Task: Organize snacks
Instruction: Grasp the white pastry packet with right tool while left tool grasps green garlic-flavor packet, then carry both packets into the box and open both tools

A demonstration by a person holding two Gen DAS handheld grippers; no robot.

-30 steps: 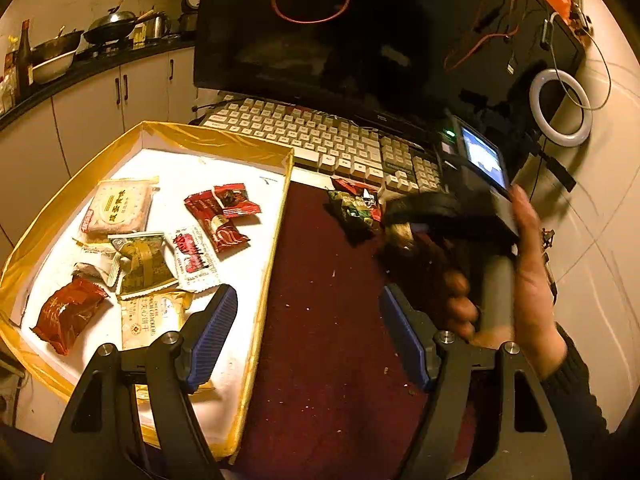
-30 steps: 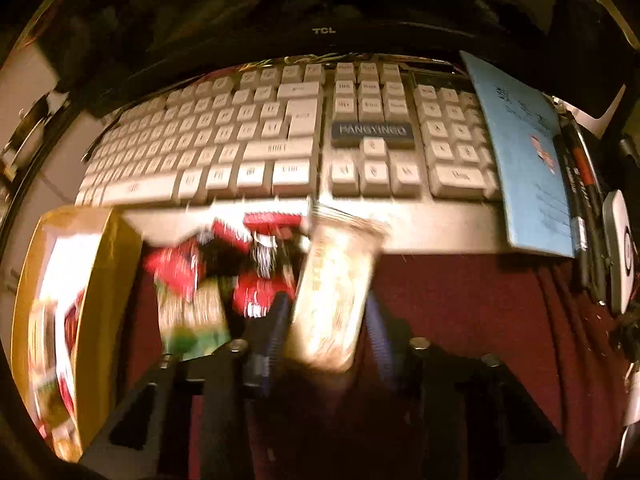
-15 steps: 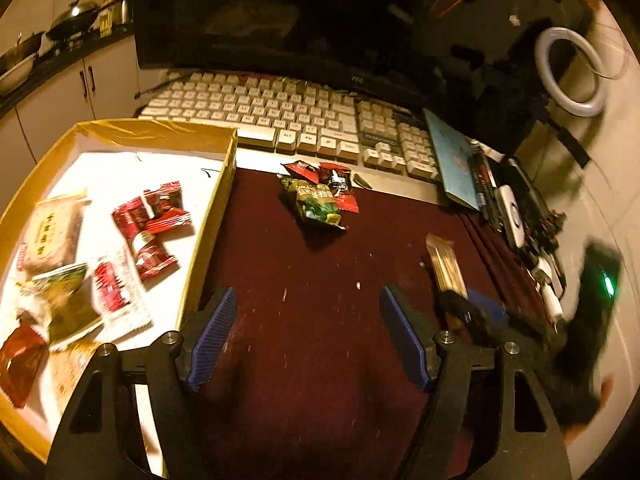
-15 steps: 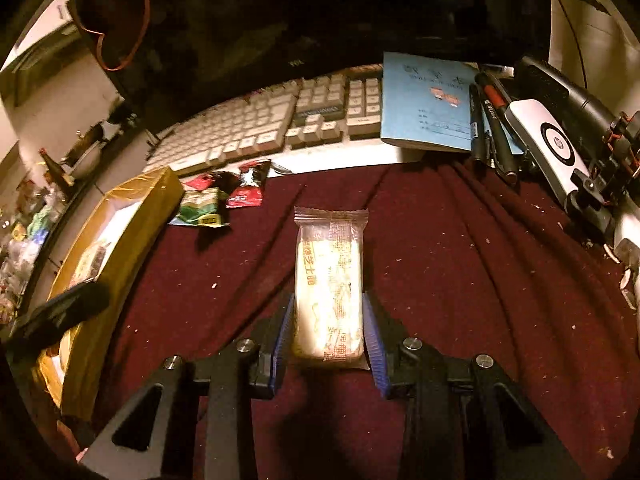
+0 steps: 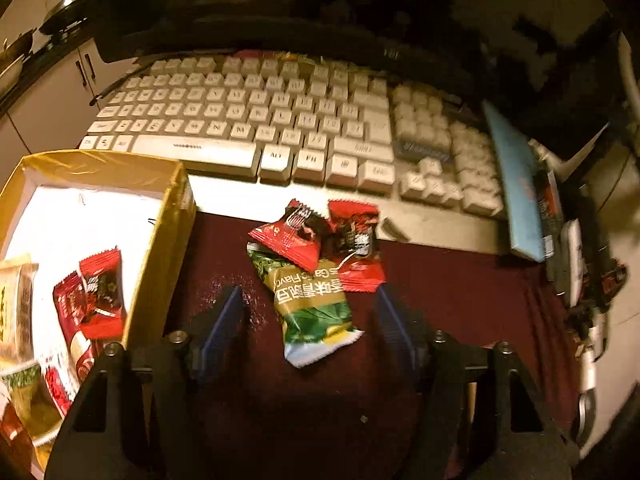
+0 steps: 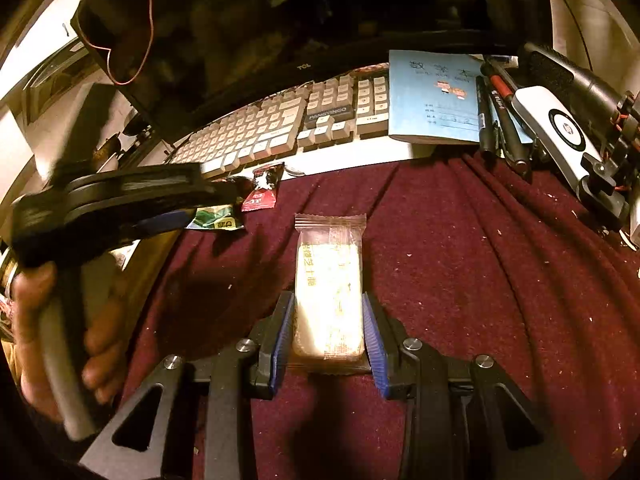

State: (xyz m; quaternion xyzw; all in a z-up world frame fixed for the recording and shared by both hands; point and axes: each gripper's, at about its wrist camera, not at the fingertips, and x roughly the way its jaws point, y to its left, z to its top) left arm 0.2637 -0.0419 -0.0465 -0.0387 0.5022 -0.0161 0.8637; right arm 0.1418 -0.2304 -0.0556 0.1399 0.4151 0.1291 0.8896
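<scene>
- Your right claw [image 6: 329, 334] is pinching the pale cracker packet [image 6: 329, 280] by its near end; both blue pads press against its sides, and the packet points away from you over the dark red cloth [image 6: 460, 260] that covers the surface.
- Your left claw [image 5: 310, 320] is spread wide, with the green snack bag [image 5: 310, 300] lying between its pads; neither pad touches it.
- 2 red packets [image 5: 320, 236] sit at the far end of the green bag, overlapping it, close to the front edge of the keyboard [image 5: 260, 120].
- The gold box [image 5: 160, 248] stands to the left of this pile. Several snacks already lie in it: red wrappers [image 5: 94, 300], a pale packet at the left edge and more near the bottom corner, partly cut off.
- Judging by this, you are past the start but not finished: part of the snacks are boxed, while at least 4 are outside it, namely the cracker packet in your right claw, the green bag and the 2 red packets.
- The cracker packet is secured but well apart from the box, so it has yet to be carried across.
- The green bag looks like the natural next pick for your left claw; closing on it may drag the red packets resting on its far end.
- The blue notebook [image 6: 434, 96] and pens [image 6: 500, 120] at the right are not snacks.
</scene>
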